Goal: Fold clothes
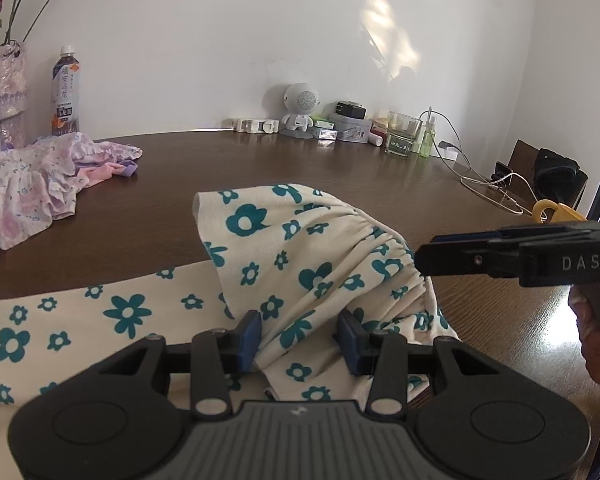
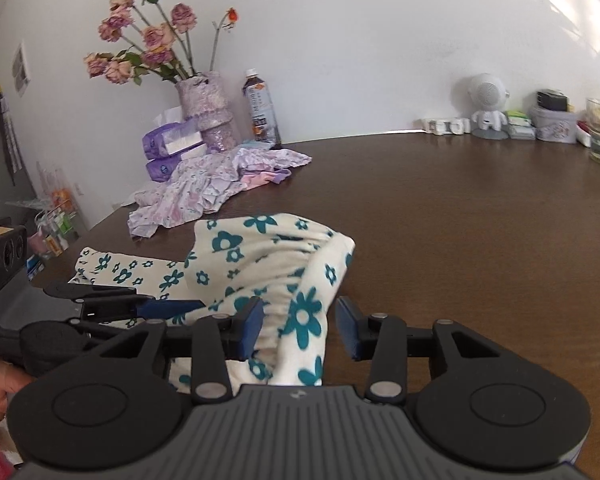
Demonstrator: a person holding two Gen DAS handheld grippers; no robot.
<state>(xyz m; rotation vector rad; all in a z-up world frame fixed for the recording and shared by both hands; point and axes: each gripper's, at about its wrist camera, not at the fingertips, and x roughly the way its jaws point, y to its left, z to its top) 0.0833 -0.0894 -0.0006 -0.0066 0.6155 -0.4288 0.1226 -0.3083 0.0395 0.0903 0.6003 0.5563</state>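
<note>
A cream garment with teal flowers (image 1: 300, 248) lies bunched on the dark wooden table (image 1: 260, 164), its gathered elastic edge toward the right. My left gripper (image 1: 300, 340) is open, and a fold of that fabric lies between its blue pads. The right gripper (image 1: 422, 259) comes in side-on from the right, its tip at the gathered edge. In the right wrist view the garment (image 2: 260, 248) is humped up. The right gripper (image 2: 298, 332) stands open around a hanging fold that rests against the left pad, with a gap to the right pad. The left gripper (image 2: 192, 307) reaches in under the fabric from the left.
A heap of purple floral clothes (image 2: 204, 188) lies at the back left beside a vase of roses (image 2: 208, 116), tissue packs and a bottle (image 2: 260, 108). Along the wall stand a white speaker figure (image 1: 300, 108), small boxes, a glass (image 1: 402, 134) and cables (image 1: 480, 184).
</note>
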